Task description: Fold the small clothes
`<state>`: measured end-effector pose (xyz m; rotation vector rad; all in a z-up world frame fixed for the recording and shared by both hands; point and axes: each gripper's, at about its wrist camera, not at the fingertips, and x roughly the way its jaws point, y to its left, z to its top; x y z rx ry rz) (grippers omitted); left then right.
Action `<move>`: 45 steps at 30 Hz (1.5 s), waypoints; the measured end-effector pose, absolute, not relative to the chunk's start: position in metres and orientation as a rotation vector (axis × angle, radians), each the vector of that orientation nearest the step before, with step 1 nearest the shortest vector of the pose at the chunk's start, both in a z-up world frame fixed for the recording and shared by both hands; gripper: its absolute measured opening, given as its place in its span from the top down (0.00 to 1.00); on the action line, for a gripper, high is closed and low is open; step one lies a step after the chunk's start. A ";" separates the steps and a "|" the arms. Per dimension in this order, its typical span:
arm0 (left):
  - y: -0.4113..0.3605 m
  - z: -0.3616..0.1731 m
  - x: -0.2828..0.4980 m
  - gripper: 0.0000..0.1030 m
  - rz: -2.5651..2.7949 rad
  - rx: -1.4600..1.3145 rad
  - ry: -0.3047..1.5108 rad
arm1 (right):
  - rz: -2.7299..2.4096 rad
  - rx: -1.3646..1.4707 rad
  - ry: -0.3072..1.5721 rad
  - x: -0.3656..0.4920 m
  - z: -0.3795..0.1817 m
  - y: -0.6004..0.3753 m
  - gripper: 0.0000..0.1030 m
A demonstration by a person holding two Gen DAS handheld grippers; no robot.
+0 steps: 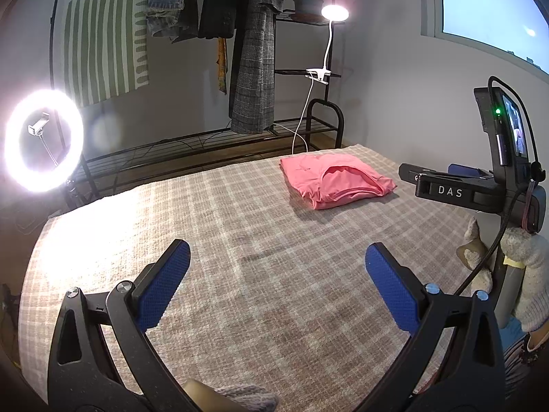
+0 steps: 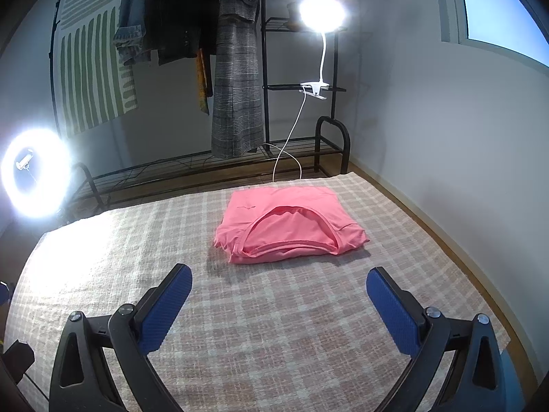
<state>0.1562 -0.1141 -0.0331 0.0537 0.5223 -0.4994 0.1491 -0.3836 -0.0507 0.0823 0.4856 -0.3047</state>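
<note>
A pink shirt (image 2: 291, 226) lies folded into a compact rectangle on a checked beige cloth (image 2: 274, 326) that covers the worktop; in the right wrist view it sits at the centre of the frame, neckline turned toward the camera, and a small dark logo near its upper left corner is too small to read. In the left wrist view the same pink shirt (image 1: 334, 180) lies right of centre, toward the far edge of the checked beige cloth (image 1: 223, 240). The left claw (image 1: 278, 283) fills the bottom of its frame with its blue-padded fingers spread wide, holding nothing above bare cloth. The right claw (image 2: 278, 304) is likewise spread wide and empty, just short of the shirt's near edge without touching it. At the right edge of the left wrist view the right claw's body (image 1: 480, 189) shows side-on, with white letters "DAS" legible on its black housing, a lit green lamp and a small screen above, and a hand in a knitted glove (image 1: 525, 267) below it. A glowing ring light (image 1: 43, 140) stands at the left edge, a white clip lamp (image 1: 334, 12) shines at top centre, and a clothes rack (image 1: 254, 51) with hanging garments fills the background.
</note>
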 end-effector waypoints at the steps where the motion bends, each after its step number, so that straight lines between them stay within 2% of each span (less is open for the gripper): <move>1: -0.114 -0.033 0.156 0.00 -0.500 0.054 0.522 | -0.303 0.081 0.486 0.149 -0.051 -0.383 0.00; 45: -0.113 -0.032 0.152 0.00 -0.488 0.050 0.521 | -0.285 0.095 0.494 0.149 -0.055 -0.372 0.00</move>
